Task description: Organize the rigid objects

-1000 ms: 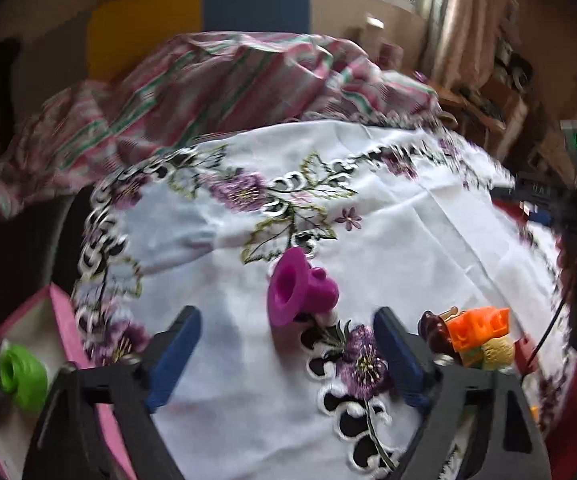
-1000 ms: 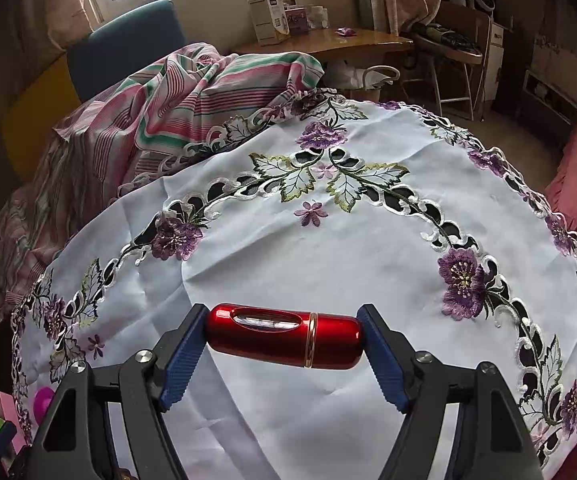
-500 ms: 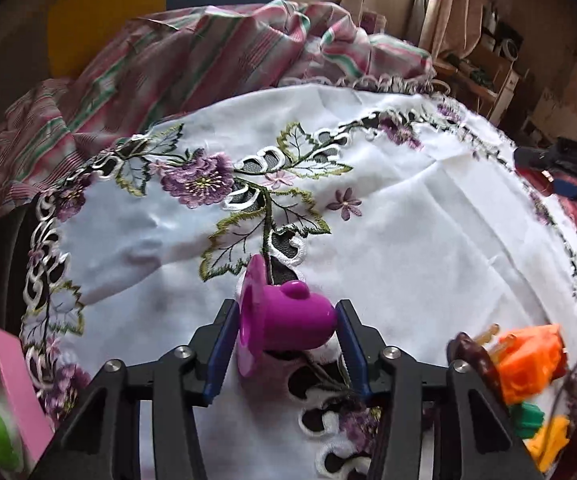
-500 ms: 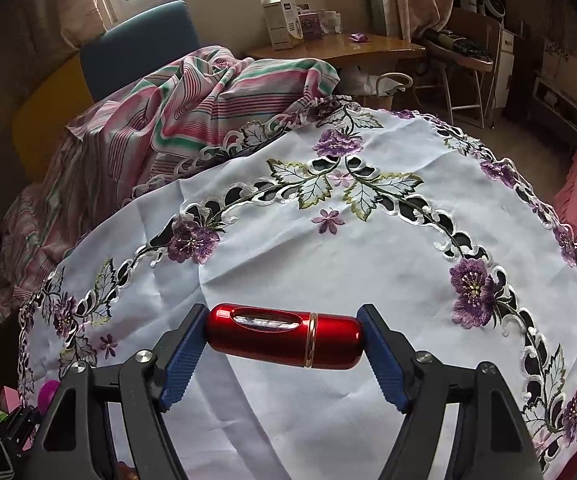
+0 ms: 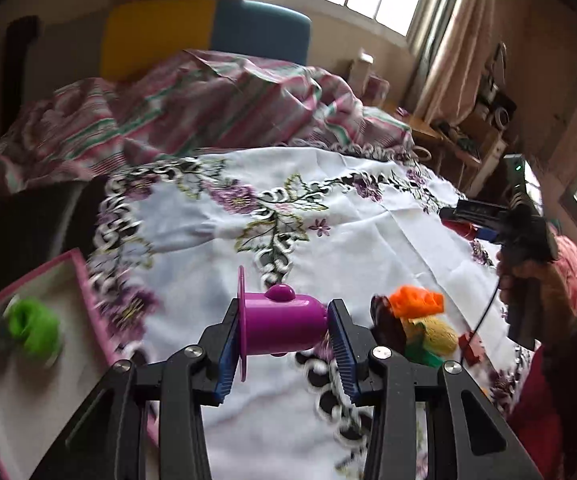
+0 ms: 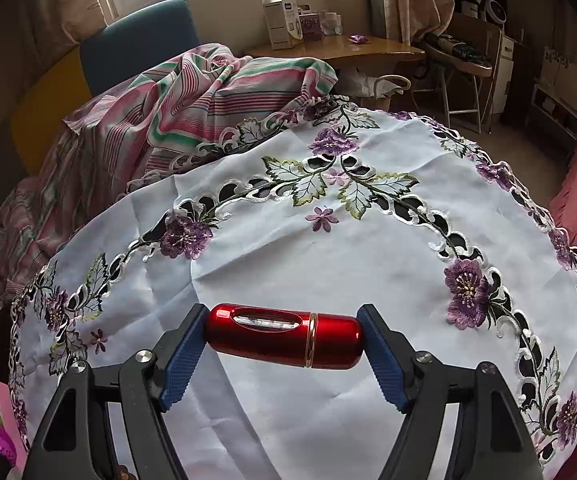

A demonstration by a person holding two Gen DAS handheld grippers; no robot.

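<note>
One purple cup (image 5: 284,326) lies sideways, clamped in the left gripper (image 5: 284,344) above the tablecloth (image 5: 368,240); one red cylinder (image 6: 284,336) is pinched endwise in the right gripper (image 6: 284,354). One pink box (image 5: 84,280) sits left.

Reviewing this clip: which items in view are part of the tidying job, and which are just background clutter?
Job items:
purple cup in left gripper
red capsule in right gripper
pink box holding green toy
orange toy

Background:
striped cloth
white carton
</note>
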